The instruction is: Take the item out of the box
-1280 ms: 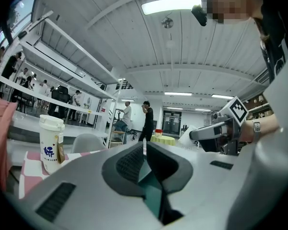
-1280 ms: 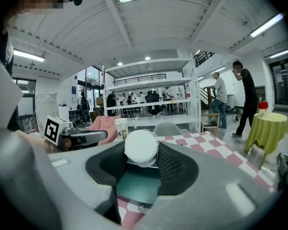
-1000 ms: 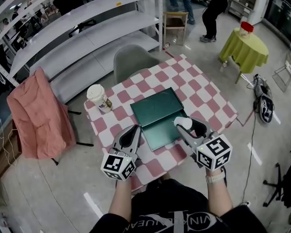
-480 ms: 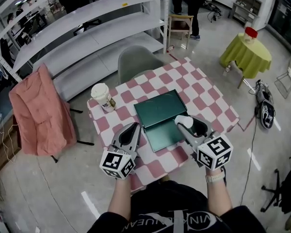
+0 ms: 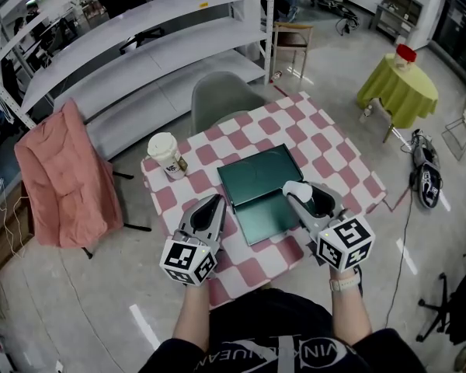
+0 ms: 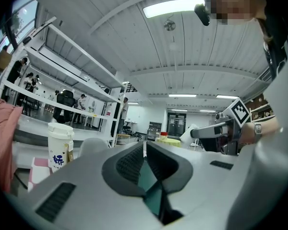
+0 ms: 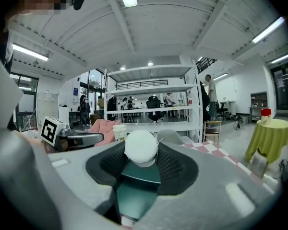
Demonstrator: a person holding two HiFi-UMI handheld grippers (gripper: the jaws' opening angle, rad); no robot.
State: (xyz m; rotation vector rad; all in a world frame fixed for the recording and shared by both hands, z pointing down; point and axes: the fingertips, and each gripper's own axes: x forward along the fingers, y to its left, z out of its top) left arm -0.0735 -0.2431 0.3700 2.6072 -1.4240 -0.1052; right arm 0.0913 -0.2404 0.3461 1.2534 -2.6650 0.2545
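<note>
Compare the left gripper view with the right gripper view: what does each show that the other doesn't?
Only the left gripper view shows how the left gripper stands: jaws together, nothing between them. Only the right gripper view shows the right gripper clamped on the white round item. Both show the green box past the jaws, the paper cup and the white shelving.

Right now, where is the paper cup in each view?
Head view: paper cup, left of the green box.
Left gripper view: cup at the left.
Right gripper view: cup just left of centre, above the jaws.
Shared landmark: the green box.
</note>
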